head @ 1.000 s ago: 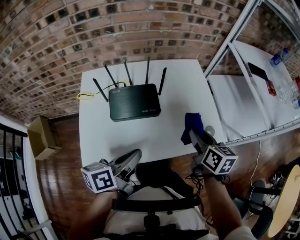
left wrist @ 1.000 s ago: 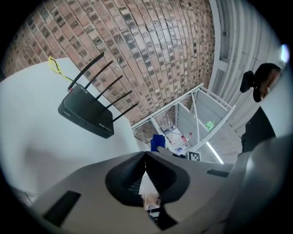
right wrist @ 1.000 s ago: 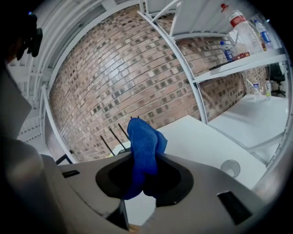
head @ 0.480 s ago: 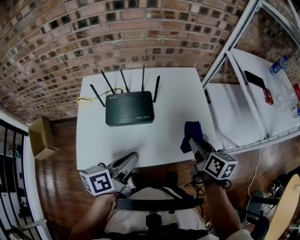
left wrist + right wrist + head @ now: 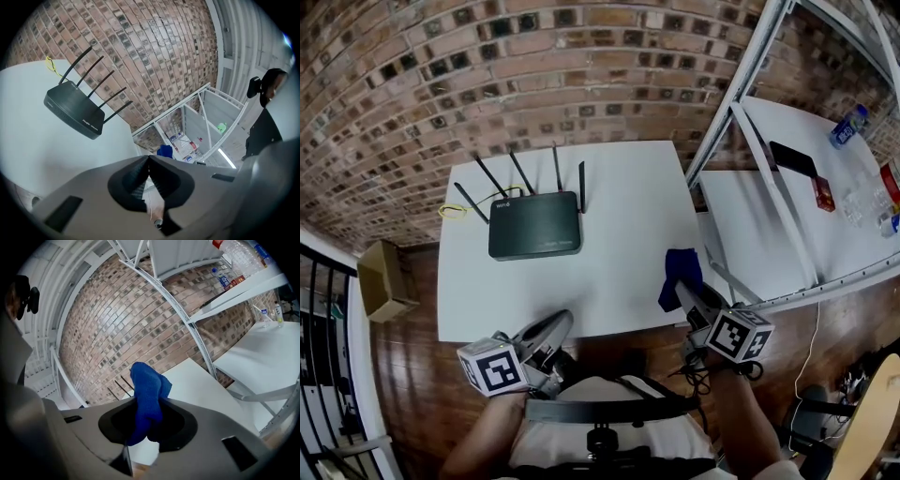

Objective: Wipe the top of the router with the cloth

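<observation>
White table [image 5: 619, 272]: the flat black antennaed router [image 5: 534, 225] is set far-left, long axis left-right. Blue cloth [image 5: 680, 265] is clamped in the right gripper [image 5: 682, 284]; the router lies forward-left, well apart. Left gripper [image 5: 561, 323] is nearer, closed on nothing.

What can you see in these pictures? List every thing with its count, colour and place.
router: one, black, five antennas, on the table near the wall
cable: one, yellow, by the router's left rear
table: one, white, against the brick wall
cloth: one, blue, in the right gripper
cardboard box: one, brown, on the floor left of the table
shelving rack: one, white, right of the table
bottle: one, clear and blue, on a rack shelf
left gripper: grey, shut, empty
right gripper: grey, shut on the cloth
</observation>
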{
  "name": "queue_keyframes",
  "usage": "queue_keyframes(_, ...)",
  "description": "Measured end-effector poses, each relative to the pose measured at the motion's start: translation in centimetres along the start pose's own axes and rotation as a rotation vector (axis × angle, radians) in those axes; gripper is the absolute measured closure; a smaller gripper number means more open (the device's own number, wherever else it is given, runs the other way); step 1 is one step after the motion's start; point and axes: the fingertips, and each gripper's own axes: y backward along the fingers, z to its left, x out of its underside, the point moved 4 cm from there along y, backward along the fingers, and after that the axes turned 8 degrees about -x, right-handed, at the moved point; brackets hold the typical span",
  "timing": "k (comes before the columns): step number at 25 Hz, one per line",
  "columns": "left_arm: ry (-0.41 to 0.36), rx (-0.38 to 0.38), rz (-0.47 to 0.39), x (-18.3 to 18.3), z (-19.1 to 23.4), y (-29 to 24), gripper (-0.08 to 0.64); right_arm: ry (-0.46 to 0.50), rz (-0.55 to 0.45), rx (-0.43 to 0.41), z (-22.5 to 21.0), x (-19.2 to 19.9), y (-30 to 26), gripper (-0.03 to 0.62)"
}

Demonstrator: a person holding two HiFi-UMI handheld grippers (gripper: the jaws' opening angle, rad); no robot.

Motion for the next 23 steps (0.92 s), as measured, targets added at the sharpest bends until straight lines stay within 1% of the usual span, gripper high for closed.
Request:
queue_keyframes(4,-0.009,-0.019,0.003,0.7,-0.9,-1.2,0.557,-0.005,-0.003,-0.023,-1.0,-0.5,0.3,0.466)
queue_keyframes(9,-0.019,-0.044,0.014,1.3,-1.4,-1.7,0.557,-0.014,0.006,-0.031,-2.2,-0.3,0.7,0.466)
queue_keyframes(18,-0.022,-0.064,0.019,1.7,-1.5,-2.1,0.557,-0.025,0.015,-0.050,-2.9,0.0,0.4,0.466)
queue_keyframes(23,-0.023,-0.065,0.021,1.6,-1.3,-2.4,0.557,-0.024,0.016,-0.048,-3.3,0.0,0.1,0.466)
